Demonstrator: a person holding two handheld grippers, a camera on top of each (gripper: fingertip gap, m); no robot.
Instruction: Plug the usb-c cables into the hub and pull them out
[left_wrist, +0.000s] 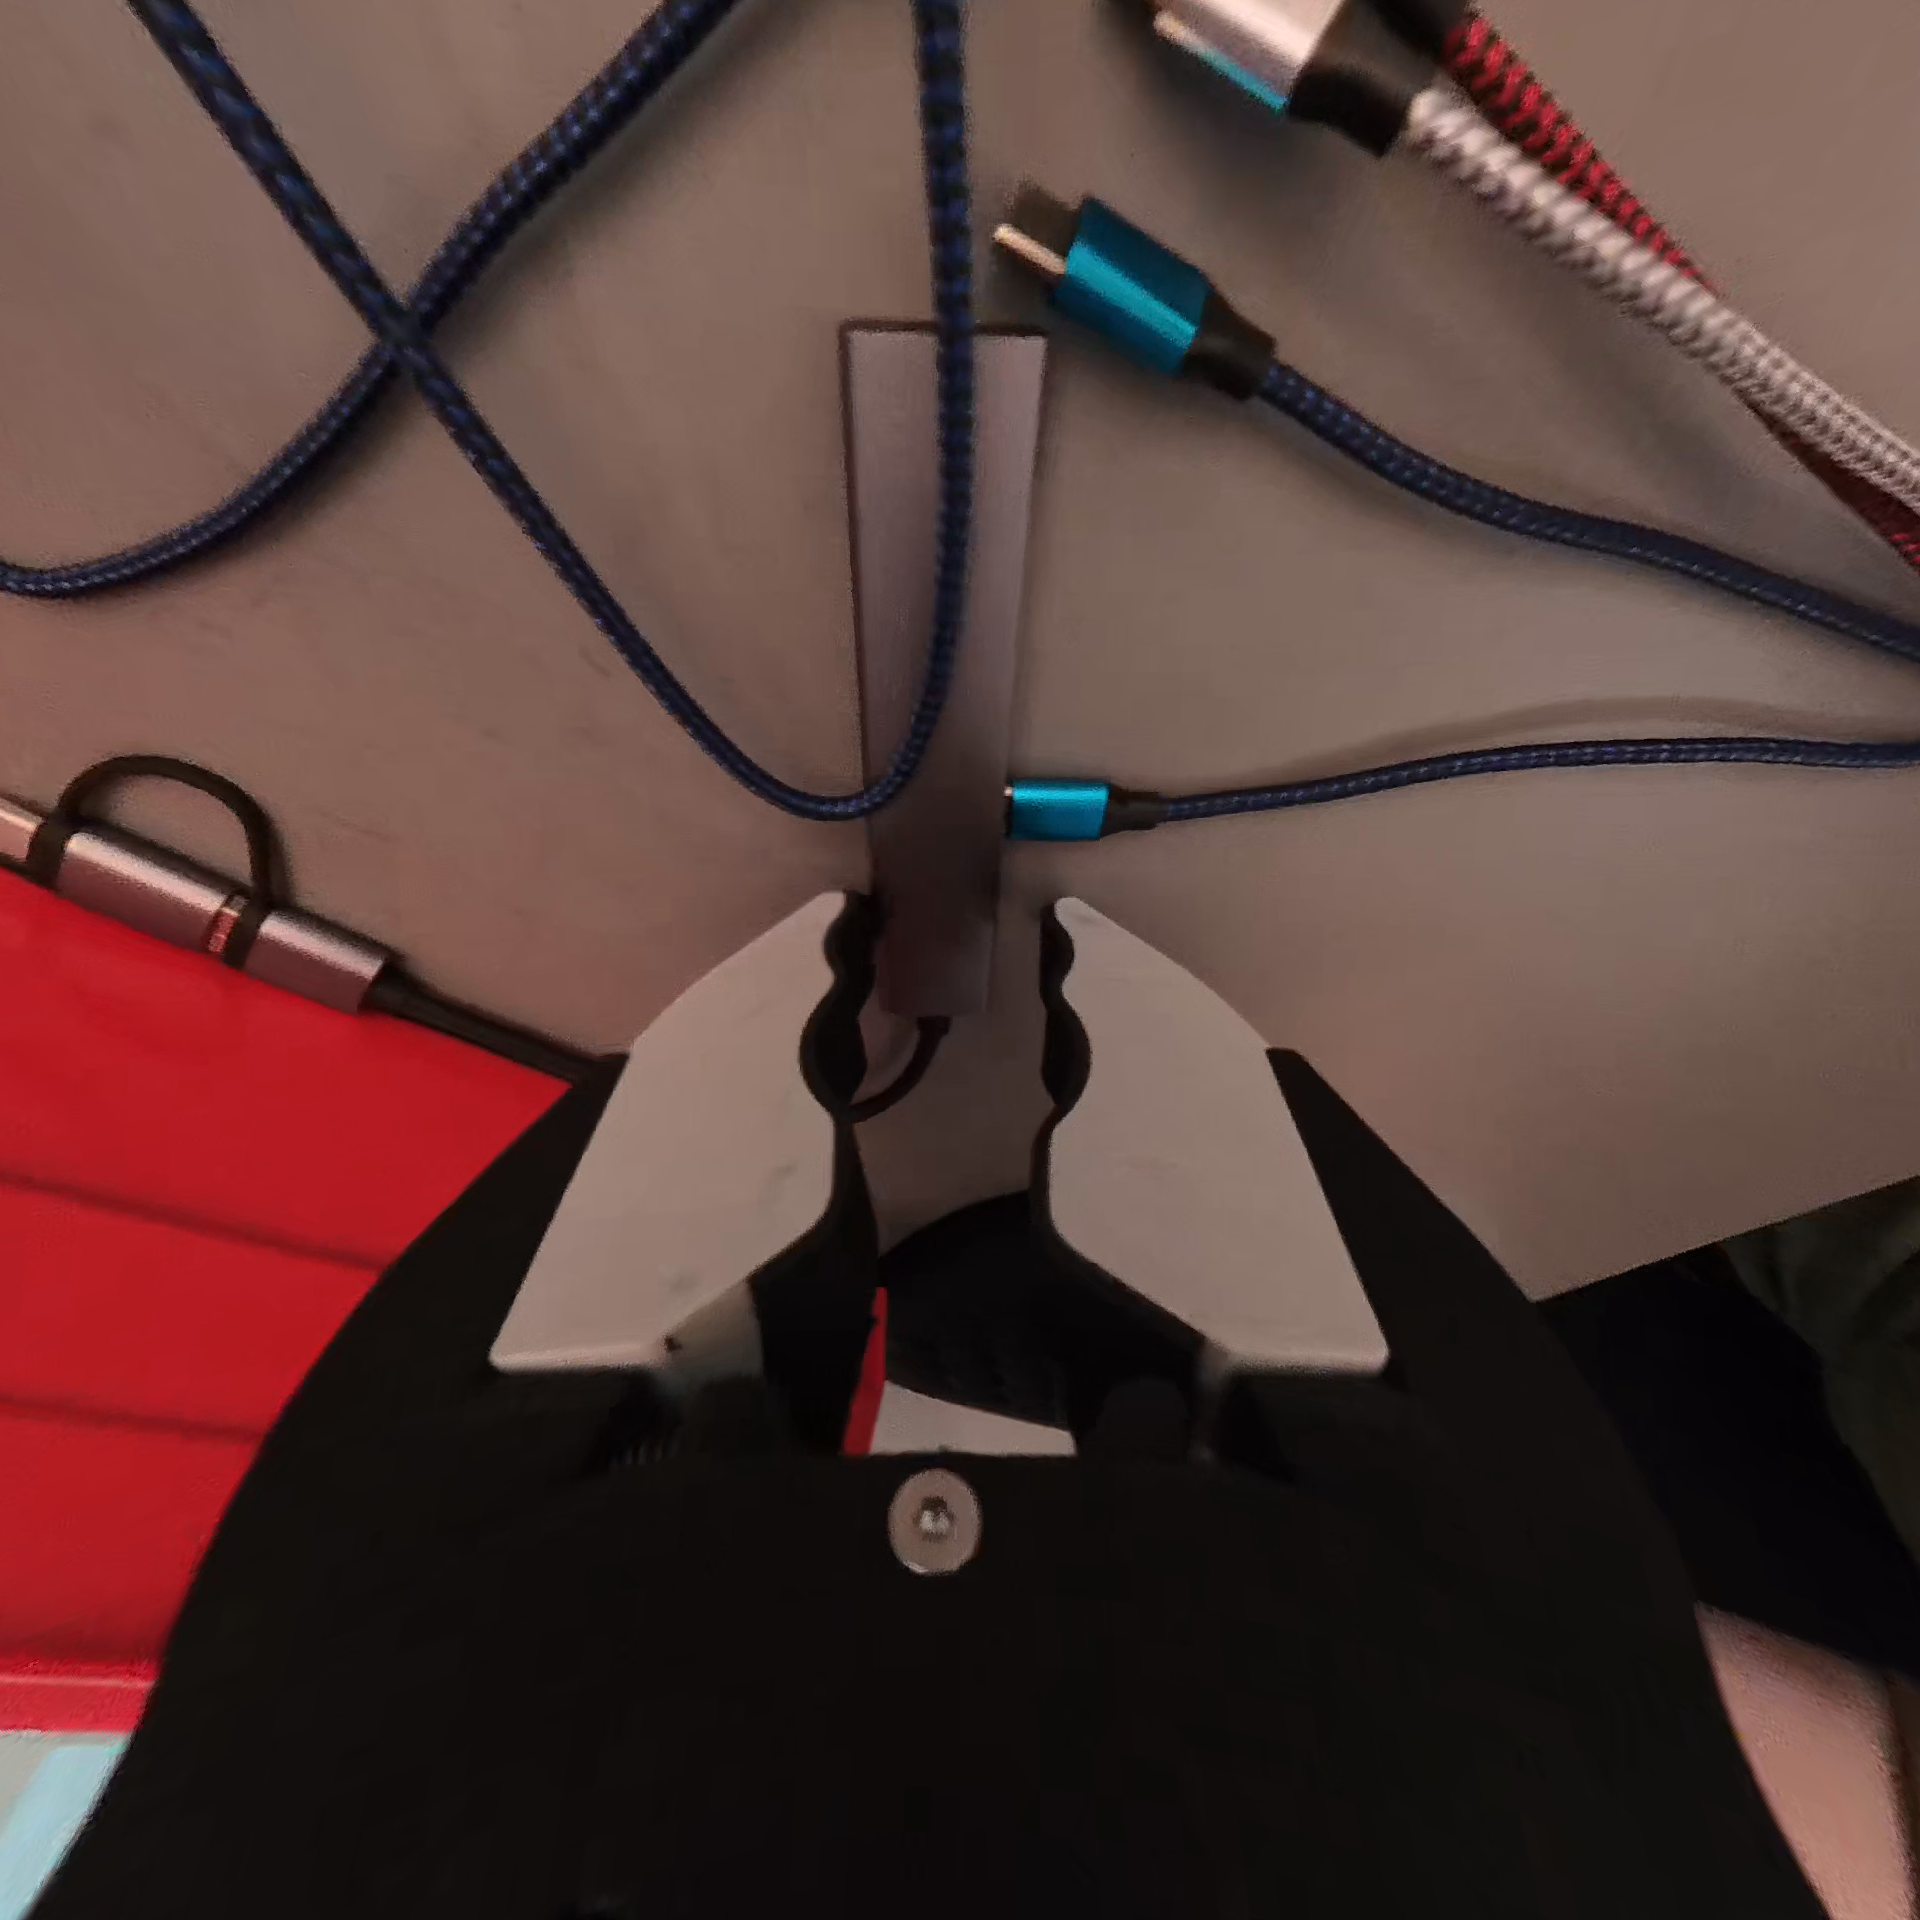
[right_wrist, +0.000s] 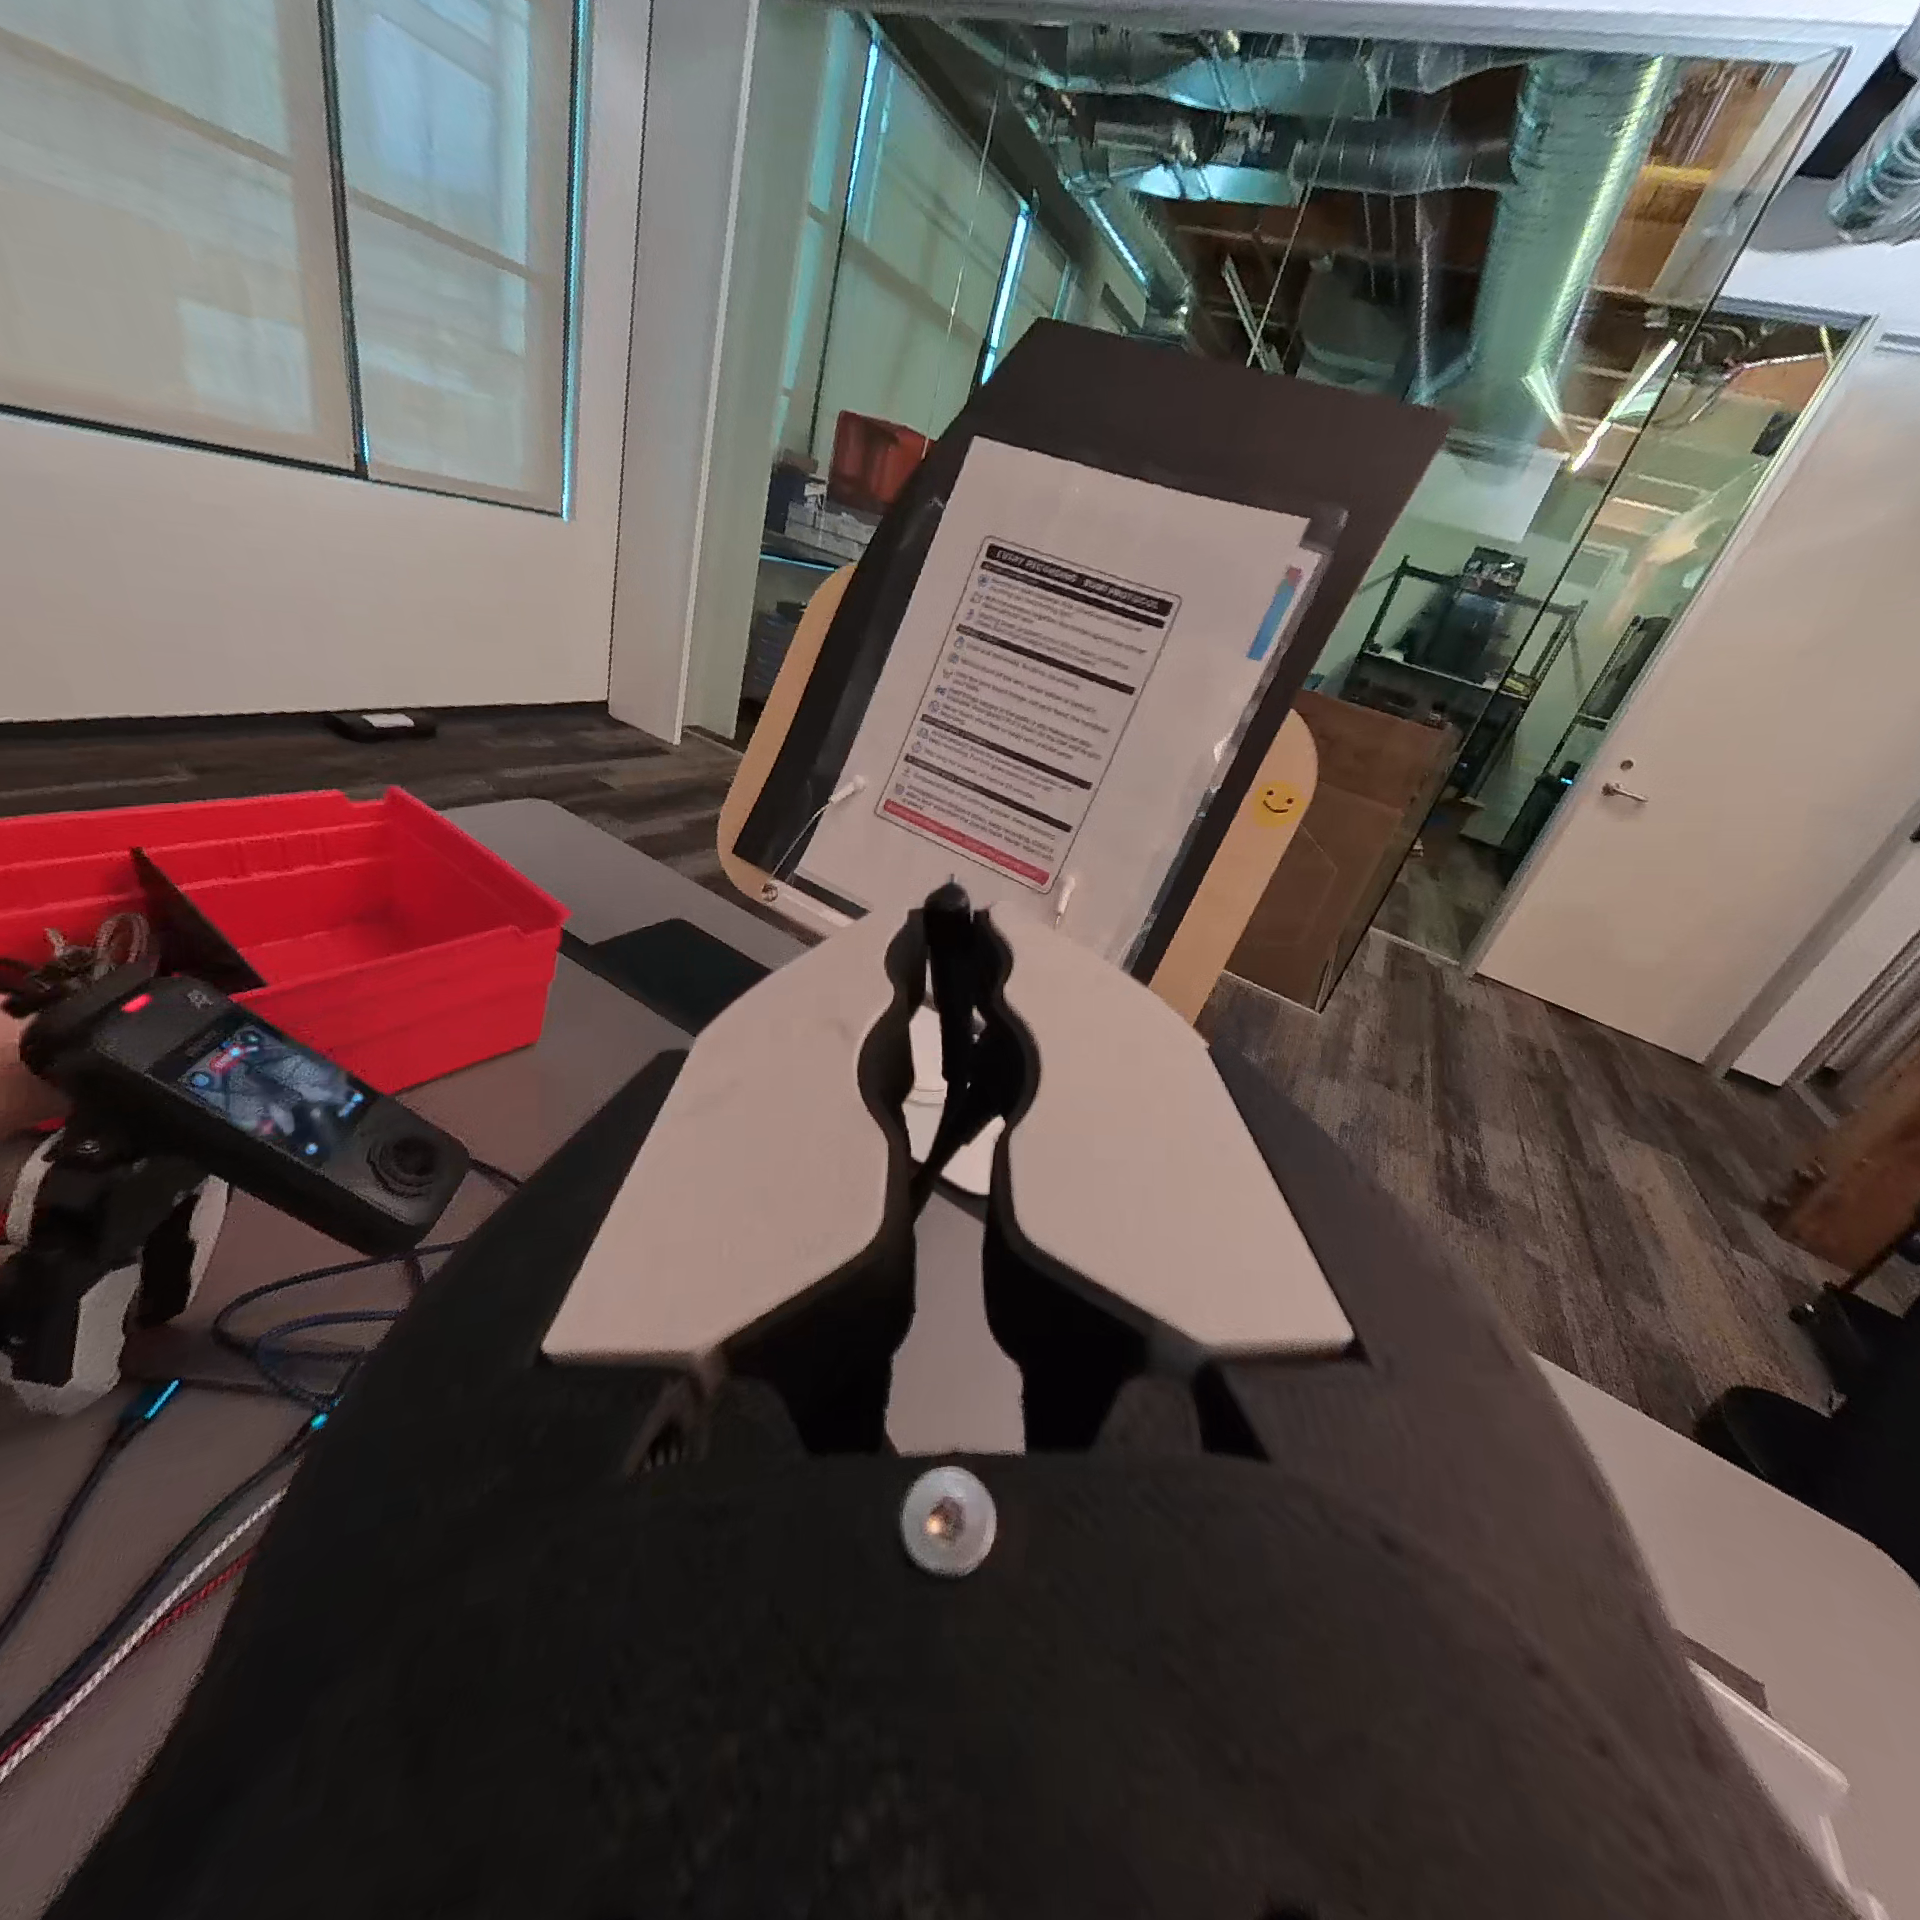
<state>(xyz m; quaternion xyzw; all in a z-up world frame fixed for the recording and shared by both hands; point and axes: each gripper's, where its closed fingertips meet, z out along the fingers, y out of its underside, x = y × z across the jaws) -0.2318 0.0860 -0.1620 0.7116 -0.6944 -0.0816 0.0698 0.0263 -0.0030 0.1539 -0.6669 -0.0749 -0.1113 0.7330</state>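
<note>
In the left wrist view a slim grey hub (left_wrist: 914, 582) lies lengthwise on the grey table (left_wrist: 623, 364). My left gripper (left_wrist: 951, 930) straddles its near end, with the fingers closed against its sides. A blue usb-c plug (left_wrist: 1055, 812) sits in the hub's right side. A second blue plug (left_wrist: 1127, 286) lies loose at the far right. A blue braided cable (left_wrist: 951, 260) runs over the hub. My right gripper (right_wrist: 951, 925) is raised off the table, tilted up toward the room, and shut on a thin black cable plug (right_wrist: 951, 971).
A red bin (left_wrist: 156, 1195) stands left of the hub and also shows in the right wrist view (right_wrist: 416, 914). A grey adapter (left_wrist: 218, 925) lies by it. Silver and red braided cables (left_wrist: 1621, 270) lie far right. A board holding a paper sheet (right_wrist: 1039, 675) stands ahead. About 40 cm separates my left fingertips from my right. My right tips are about 45 cm from the grey adapter (left_wrist: 218, 925), my left tips only 11 cm.
</note>
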